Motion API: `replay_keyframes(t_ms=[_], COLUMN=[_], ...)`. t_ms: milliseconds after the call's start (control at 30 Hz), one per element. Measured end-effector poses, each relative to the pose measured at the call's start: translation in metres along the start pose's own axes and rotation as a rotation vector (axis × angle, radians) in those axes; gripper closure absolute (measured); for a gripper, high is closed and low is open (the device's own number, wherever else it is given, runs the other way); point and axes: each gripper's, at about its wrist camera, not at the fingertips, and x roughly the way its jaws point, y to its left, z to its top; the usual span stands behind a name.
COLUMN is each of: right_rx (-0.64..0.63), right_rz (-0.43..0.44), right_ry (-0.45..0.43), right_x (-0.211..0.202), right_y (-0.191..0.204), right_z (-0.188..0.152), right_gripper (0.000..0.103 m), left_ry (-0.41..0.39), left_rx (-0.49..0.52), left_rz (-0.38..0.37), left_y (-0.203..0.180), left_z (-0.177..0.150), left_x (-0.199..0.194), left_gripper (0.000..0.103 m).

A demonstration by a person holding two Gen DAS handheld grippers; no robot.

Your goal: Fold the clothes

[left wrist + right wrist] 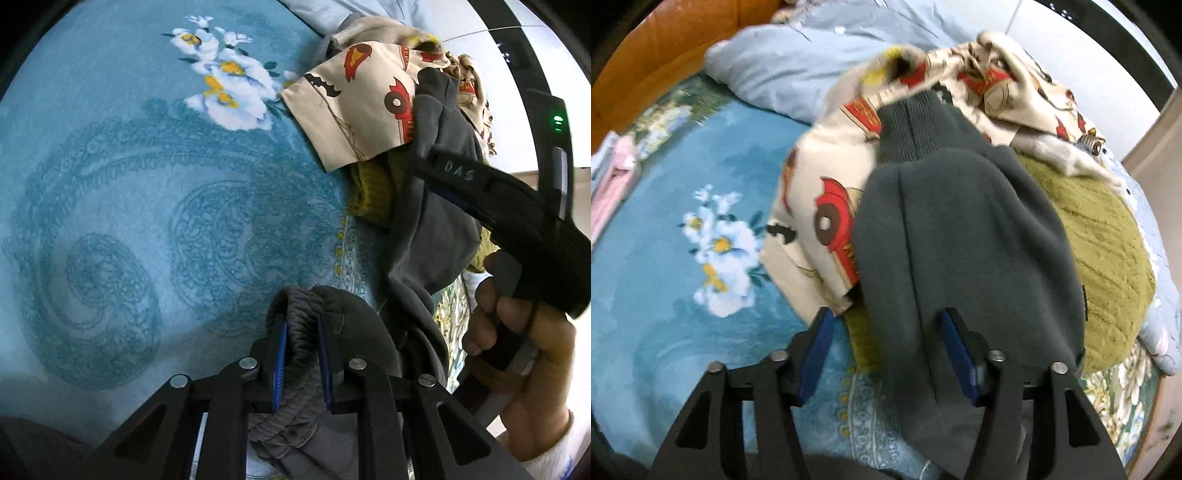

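A dark grey sweatshirt (964, 229) hangs over a pile of clothes on a blue floral bed cover (129, 206). My left gripper (300, 332) is shut on the sweatshirt's ribbed hem (295, 347). My right gripper (886, 325) is open, its blue pads (816, 354) either side of the grey cloth, which lies between the jaws. The right gripper also shows in the left wrist view (491, 188), held by a hand above the grey garment (436, 236).
The pile holds a cream garment with red cars (820, 206) and an olive-green knit (1108, 243). A light blue duvet (798, 62) lies behind, an orange headboard (657, 55) beyond. Pink clothing (613, 181) lies at the far left.
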Motion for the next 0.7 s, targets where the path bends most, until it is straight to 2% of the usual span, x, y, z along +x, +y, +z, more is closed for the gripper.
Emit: replay_keyframes(t_ms=[33,67,100,167,300,433,500,567,633,700], right_rx=[0.012,0.023,0.051,0.105,0.193,0.332,0.416,0.523,0.621,0.736], right_rz=[-0.013,-0.027,-0.009,0.03,0.063,0.044,-0.023,-0.127,-0.214,-0.288], right_ry=[0.002,0.003,-0.002,-0.038,-0.187,-0.337,-0.412,-0.478,-0.478,-0.419], right_x=[0.001,0.001,-0.003,-0.02,-0.085,-0.158,-0.195,-0.23,-0.245,-0.24], right_y=[-0.003,-0.005,-0.013,-0.031,-0.089,-0.176,-0.222,-0.274,-0.314,-0.355], right_z=[0.0,0.001,0.0,-0.005,-0.026,-0.059,-0.084,-0.118,-0.15,-0.197], right_gripper=[0.081,0.091,0.094,0.096,0.097,0.097,0.098,0.098,0.099,0.1], left_ry=[0.0,0.0,-0.001,0.0,0.003,0.002,0.0,-0.001,0.0,0.001], left_rx=[0.006,0.011,0.015,0.015,0.012,0.019,0.024,0.03,0.032,0.03], left_rz=[0.003,0.005,0.007,0.006,0.006,0.007,0.006,0.006,0.008,0.007], left_y=[0.0,-0.001,-0.001,-0.001,0.0,-0.001,-0.002,-0.002,-0.002,-0.003], left_z=[0.0,0.0,0.0,0.001,0.002,0.003,0.002,0.003,0.003,0.002], left_x=[-0.001,-0.001,-0.001,-0.001,-0.001,-0.001,-0.001,0.0,0.002,0.003], left_gripper=[0.086,0.086,0.086,0.086,0.086,0.085,0.085,0.085,0.085,0.085])
